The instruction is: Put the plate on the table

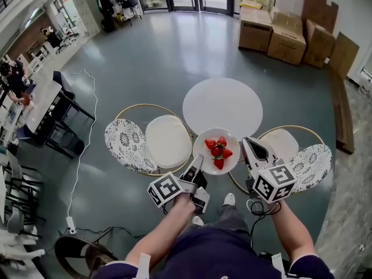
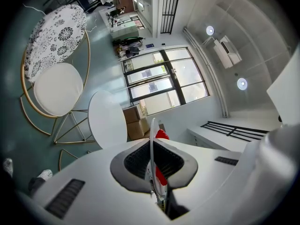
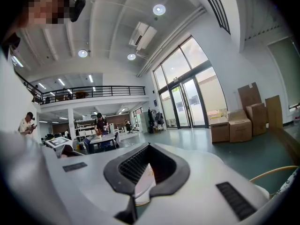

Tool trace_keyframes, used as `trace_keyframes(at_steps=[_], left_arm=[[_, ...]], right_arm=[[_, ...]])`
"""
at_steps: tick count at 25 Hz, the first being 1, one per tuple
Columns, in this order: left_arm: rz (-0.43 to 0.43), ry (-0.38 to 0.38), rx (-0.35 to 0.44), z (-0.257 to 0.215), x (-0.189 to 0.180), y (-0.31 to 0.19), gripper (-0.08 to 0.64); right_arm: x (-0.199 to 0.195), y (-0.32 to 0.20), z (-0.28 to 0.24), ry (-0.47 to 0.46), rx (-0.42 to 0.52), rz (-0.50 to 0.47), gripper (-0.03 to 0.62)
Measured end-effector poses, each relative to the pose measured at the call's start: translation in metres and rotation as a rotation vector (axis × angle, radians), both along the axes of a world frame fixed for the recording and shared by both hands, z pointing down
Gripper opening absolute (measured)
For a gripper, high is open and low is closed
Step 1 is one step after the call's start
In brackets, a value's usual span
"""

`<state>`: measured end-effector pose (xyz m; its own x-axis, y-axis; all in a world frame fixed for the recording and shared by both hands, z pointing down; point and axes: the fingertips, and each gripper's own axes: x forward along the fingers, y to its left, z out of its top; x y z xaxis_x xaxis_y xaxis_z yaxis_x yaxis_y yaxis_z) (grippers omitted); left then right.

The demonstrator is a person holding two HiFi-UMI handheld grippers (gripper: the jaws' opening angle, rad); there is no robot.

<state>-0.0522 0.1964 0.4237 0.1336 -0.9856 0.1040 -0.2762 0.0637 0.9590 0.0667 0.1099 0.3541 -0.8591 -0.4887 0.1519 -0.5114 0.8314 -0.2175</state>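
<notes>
One plate (image 1: 232, 141) is counted. Five strawberries (image 1: 218, 152) are counted, though the figure is uncertain because they are piled closely.

Two grippers are recorded: one left gripper (image 1: 196, 160) and one right gripper (image 1: 249, 144). Two marker cubes (image 1: 165, 189) are recorded, one per gripper.

One round white table (image 1: 222, 104) is counted.

Two chairs are counted: one left chair (image 1: 167, 139) and one right chair (image 1: 282, 143). One white seat and one patterned back are noted per chair.

At least four cardboard boxes (image 1: 256, 31) are registered; the exact number cannot be determined. Two white shoes (image 1: 229, 199) are counted.
</notes>
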Motion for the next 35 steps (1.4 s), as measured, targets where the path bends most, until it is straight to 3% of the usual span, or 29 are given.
trace_keyframes(at_steps=[17, 25, 35], left_arm=[[-0.042, -0.003, -0.014, 0.009, 0.009, -0.112, 0.015], [-0.069, -0.003, -0.018, 0.012, 0.010, -0.143, 0.016], [-0.053, 0.003, -0.048, 0.022, -0.003, -0.188, 0.015]], right_arm=[[-0.001, -0.119, 0.009, 0.013, 0.021, -0.064, 0.005], [-0.004, -0.151, 0.013, 0.019, 0.016, -0.099, 0.005], [-0.010, -0.198, 0.020, 0.025, -0.005, -0.059, 0.005]])
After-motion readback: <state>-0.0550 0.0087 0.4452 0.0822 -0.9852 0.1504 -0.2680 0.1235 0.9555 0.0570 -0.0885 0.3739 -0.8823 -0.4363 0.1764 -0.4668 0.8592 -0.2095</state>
